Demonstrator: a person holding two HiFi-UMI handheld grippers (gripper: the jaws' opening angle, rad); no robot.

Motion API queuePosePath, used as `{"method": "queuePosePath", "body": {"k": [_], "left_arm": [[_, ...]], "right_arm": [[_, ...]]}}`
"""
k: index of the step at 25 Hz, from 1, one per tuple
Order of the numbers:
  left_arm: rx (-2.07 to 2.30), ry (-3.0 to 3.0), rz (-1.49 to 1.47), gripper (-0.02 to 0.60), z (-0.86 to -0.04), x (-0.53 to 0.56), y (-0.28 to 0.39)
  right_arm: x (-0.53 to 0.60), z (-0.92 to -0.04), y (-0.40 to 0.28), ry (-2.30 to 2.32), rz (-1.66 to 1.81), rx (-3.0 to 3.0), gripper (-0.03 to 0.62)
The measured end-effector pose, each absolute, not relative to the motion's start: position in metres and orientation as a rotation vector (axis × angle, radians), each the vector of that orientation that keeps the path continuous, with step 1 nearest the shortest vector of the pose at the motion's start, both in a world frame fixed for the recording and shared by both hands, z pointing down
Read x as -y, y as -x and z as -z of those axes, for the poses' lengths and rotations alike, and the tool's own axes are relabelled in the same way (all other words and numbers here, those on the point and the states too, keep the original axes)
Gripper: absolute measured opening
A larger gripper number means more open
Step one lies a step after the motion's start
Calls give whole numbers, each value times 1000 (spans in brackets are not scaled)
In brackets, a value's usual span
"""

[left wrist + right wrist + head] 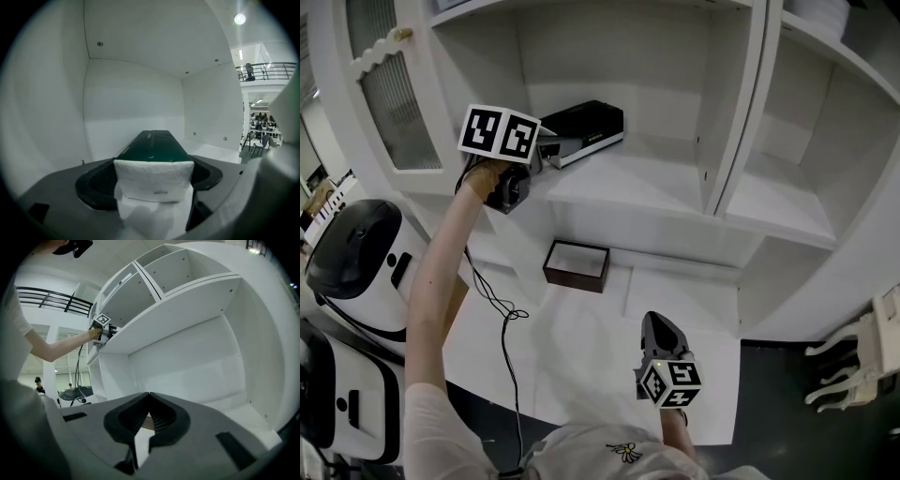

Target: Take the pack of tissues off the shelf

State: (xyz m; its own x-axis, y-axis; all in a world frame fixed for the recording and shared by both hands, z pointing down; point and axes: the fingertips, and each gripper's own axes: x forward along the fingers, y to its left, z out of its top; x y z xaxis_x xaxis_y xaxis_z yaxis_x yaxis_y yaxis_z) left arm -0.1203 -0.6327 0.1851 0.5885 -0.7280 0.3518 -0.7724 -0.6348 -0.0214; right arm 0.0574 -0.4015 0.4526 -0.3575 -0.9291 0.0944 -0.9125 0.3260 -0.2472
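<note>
Currently my left hand-held gripper (pixel 548 148) is raised to the shelf (pixel 619 183), and its jaws are clamped on the near, white end of the pack of tissues (pixel 586 127). In the left gripper view the dark green pack (pixel 157 145) runs straight away from the jaws toward the back wall. From the head view I see it lying on the shelf board in the left compartment. My right hand-held gripper (pixel 659 323) hangs low over the white surface (pixel 694 291), empty, its jaw tips together in its own view (pixel 149 401). A dark-rimmed box (pixel 577 265) sits on that surface below the shelf.
</note>
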Motion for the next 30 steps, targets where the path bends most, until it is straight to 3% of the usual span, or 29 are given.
{"method": "queuePosePath", "body": {"k": [20,30], "left_arm": [[1383,-2727,-427,408,-158,619,117],[1499,-2836,-89,408,-93,530,137]], "right_arm": [[376,-440,-63,1771,356,-2488,3],[371,-384,-42,1655,97,-2562,3]]}}
